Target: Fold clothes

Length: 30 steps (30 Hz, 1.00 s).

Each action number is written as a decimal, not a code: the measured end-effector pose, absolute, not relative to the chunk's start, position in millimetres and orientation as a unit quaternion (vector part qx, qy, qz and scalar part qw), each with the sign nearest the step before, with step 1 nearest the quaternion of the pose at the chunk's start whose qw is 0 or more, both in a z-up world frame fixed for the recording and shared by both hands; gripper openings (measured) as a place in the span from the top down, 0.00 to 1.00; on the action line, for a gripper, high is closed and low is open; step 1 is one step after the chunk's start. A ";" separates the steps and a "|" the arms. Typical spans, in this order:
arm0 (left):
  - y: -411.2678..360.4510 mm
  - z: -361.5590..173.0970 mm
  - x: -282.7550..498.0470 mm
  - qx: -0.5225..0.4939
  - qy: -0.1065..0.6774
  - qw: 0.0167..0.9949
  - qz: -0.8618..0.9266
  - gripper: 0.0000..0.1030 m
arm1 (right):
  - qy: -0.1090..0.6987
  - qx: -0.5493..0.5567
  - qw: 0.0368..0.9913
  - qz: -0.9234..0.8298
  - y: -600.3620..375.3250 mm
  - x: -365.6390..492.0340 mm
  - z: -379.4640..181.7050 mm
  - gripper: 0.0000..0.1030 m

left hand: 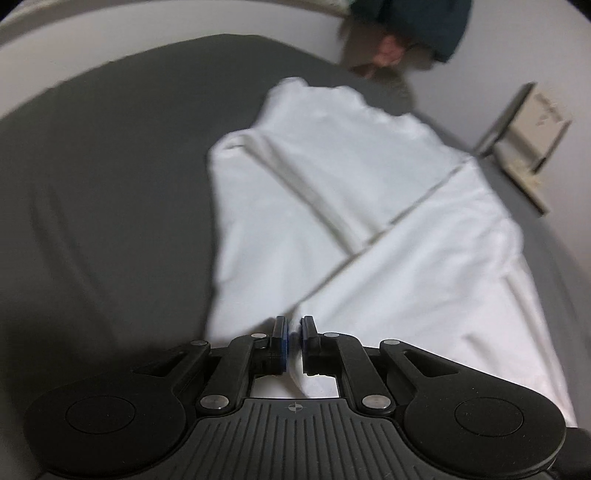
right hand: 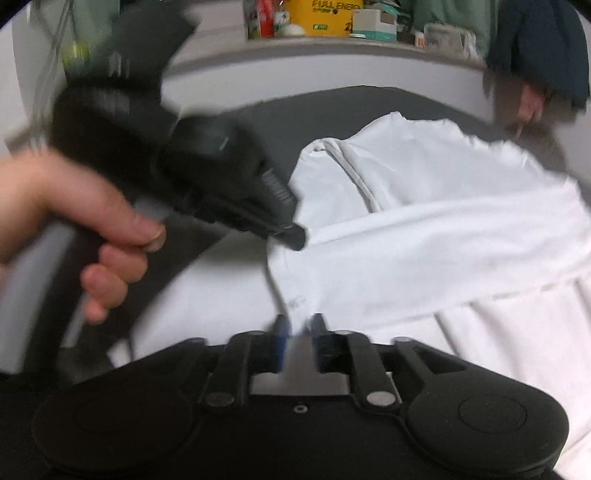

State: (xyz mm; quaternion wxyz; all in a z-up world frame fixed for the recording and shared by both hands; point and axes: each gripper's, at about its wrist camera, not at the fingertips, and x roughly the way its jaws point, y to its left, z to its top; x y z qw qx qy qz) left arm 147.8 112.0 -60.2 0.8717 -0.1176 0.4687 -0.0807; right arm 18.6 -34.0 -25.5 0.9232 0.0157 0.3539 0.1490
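A white garment (left hand: 332, 177) lies partly folded on a dark grey mat (left hand: 103, 155), one sleeve laid across its body. My left gripper (left hand: 294, 332) is shut on a pinch of the white cloth at its near edge. In the right wrist view the same white garment (right hand: 424, 229) spreads across the mat (right hand: 295, 110). My right gripper (right hand: 298, 328) has white cloth between its fingers, which stand a little apart; blur hides whether they clamp it. The left gripper (right hand: 295, 236), held by a hand (right hand: 92, 229), reaches in from the left onto the garment's edge.
Another person's hand (left hand: 388, 51) and dark sleeve (left hand: 424, 22) are at the far side of the table. A flat box (left hand: 528, 136) lies at the right. A shelf at the back holds a yellow box (right hand: 325, 16) and several small items.
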 end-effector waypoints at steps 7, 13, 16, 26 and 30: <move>117.8 -43.5 143.2 -0.180 0.401 0.896 -0.063 0.94 | 0.327 0.236 0.910 0.095 -171.3 28.9 -19.4 0.47; 71.8 -83.1 160.7 -0.317 0.390 0.841 -0.202 0.94 | 0.274 0.532 0.801 0.020 -320.1 78.4 -59.6 0.44; 64.0 -102.9 165.6 -0.313 0.407 0.839 -0.179 0.94 | 0.267 0.626 0.733 0.000 -338.5 104.9 -91.2 0.42; 82.5 -130.5 172.0 -0.367 0.393 0.825 -0.174 0.94 | 0.267 0.633 0.726 -0.027 -347.5 168.4 -116.1 0.35; 77.6 -130.1 172.6 -0.349 0.389 0.833 -0.179 0.95 | 0.235 0.655 0.716 -0.065 -354.2 169.9 -115.8 0.36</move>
